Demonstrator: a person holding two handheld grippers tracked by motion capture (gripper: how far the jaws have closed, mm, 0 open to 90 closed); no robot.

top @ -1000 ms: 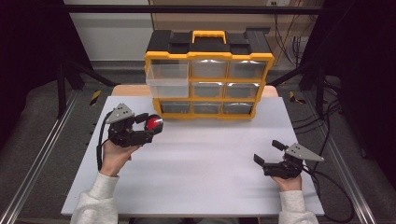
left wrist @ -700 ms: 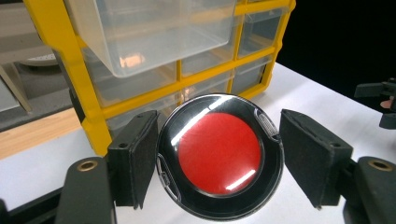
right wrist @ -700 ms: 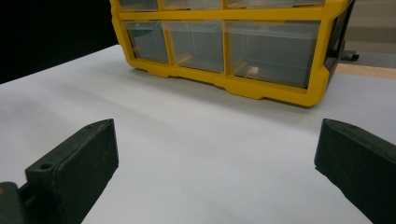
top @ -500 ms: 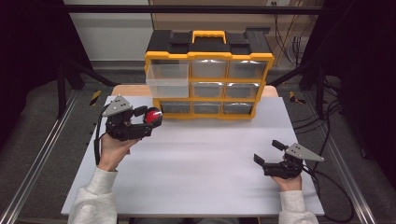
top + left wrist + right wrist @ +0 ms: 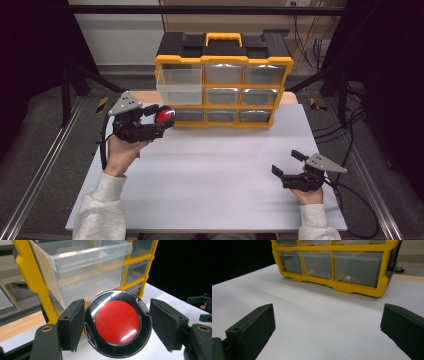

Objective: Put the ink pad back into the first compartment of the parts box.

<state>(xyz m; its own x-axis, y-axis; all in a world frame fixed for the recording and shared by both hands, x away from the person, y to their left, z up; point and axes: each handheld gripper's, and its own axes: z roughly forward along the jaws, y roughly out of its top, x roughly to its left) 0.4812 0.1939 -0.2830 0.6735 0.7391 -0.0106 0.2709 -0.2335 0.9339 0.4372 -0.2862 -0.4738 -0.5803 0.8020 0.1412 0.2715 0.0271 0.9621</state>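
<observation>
Two hand-held grippers are sitting over the white desk point(image 5: 210, 170) as I am watching. I am seeing the left hand-held gripper point(image 5: 162, 118) raised off the desk at its far left corner, forearm reaching in from the bottom edge, wrist cocked up, jaws pointing toward the yellow drawer cabinet point(image 5: 224, 82). Its jaws are clamping a round black disc with a red face point(image 5: 117, 323); in the left gripper view both pads are pressing on the disc's rim, red face turned toward the camera. The disc is hanging just in front of the cabinet's left column, below the clear drawer point(image 5: 82, 272) that is standing pulled out from the top row.

I am seeing the right hand-held gripper point(image 5: 288, 162) resting low at the near right of the desk, hand point(image 5: 307, 195) wrapped around its body from behind, jaws pointing left and away. Its jaws are standing wide apart with nothing between them; the right gripper view is showing bare desk between the pads and the cabinet's bottom row beyond.
</observation>
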